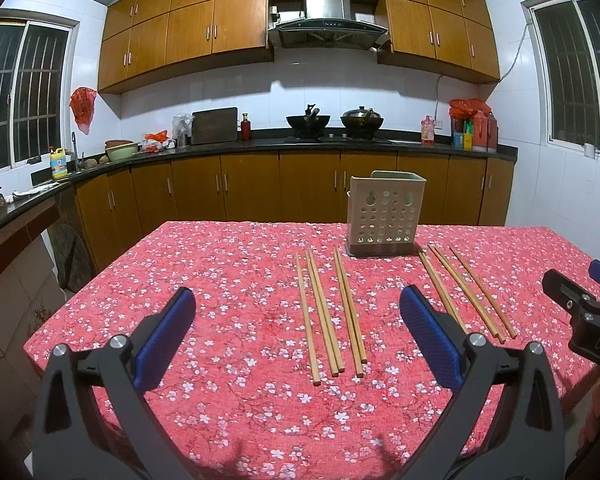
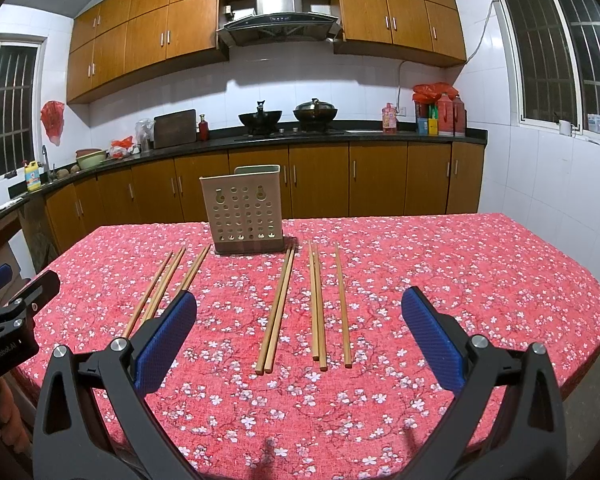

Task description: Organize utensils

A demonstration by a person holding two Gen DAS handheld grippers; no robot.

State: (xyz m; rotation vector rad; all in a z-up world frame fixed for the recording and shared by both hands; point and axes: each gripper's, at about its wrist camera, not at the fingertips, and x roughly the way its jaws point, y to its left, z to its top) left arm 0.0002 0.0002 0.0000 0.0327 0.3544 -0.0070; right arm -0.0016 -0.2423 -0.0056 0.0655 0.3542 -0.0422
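Where chopsticks [image 2: 276, 312] lie loose, perforated holder [image 2: 246, 214] upright just behind.

Wooden cabinets [image 1: 240, 20], white tiled walls [image 1: 340, 96], barred windows [image 1: 576, 76]

Red white-blossomed tablecloth [image 1: 220, 280], tan chopsticks [image 1: 320, 312], beige holder [image 1: 384, 212].

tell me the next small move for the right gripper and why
Probably lower the right gripper onto the pair of chopsticks lying between its open fingers. All the chopsticks lie flat on the tablecloth, the holder behind them looks empty, and the left gripper is open too, holding nothing.
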